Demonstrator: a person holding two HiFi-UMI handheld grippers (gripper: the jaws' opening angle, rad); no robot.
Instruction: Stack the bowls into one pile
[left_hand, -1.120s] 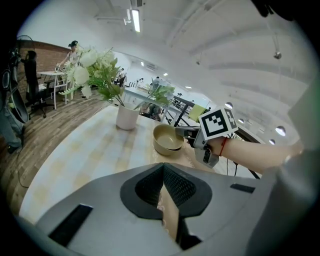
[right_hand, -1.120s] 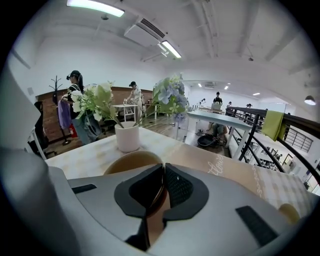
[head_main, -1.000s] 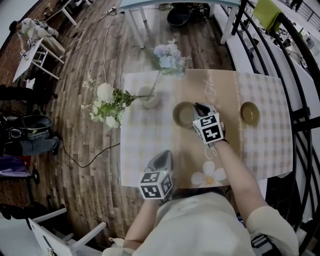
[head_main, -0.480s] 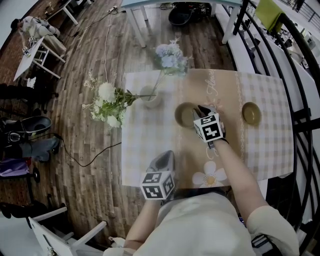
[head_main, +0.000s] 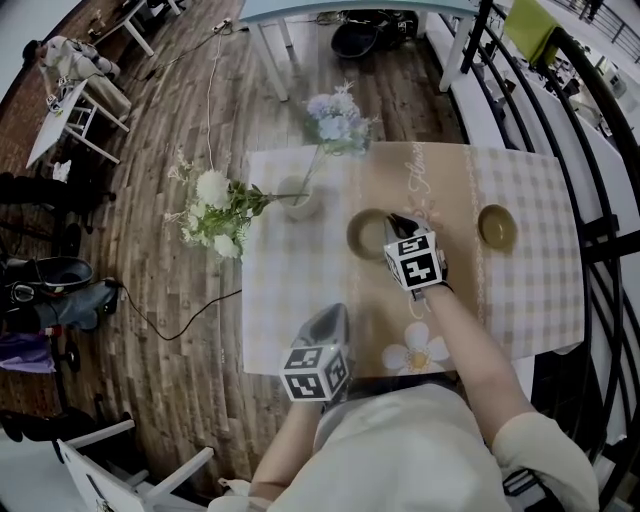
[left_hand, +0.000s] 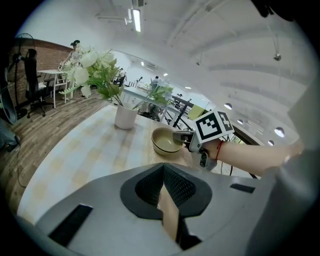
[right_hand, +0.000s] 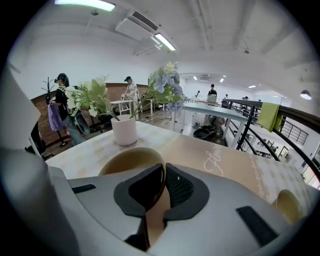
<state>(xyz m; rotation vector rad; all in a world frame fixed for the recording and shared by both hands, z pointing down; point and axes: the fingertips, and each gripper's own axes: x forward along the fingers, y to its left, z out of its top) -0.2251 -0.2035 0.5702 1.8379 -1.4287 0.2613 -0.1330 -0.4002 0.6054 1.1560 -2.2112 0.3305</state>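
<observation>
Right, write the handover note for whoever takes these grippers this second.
Right gripper: shut on the rim of the middle bowl, which looks to be sitting on the table.
Left gripper: shut, empty, held over the table's near edge.
Second bowl: alone near the table's right side, apart from the first.
Vase of flowers: just left of the middle bowl, so mind it.
Done: one bowl gripped.
Left: carry it over, set it into the second bowl, and let go.
</observation>
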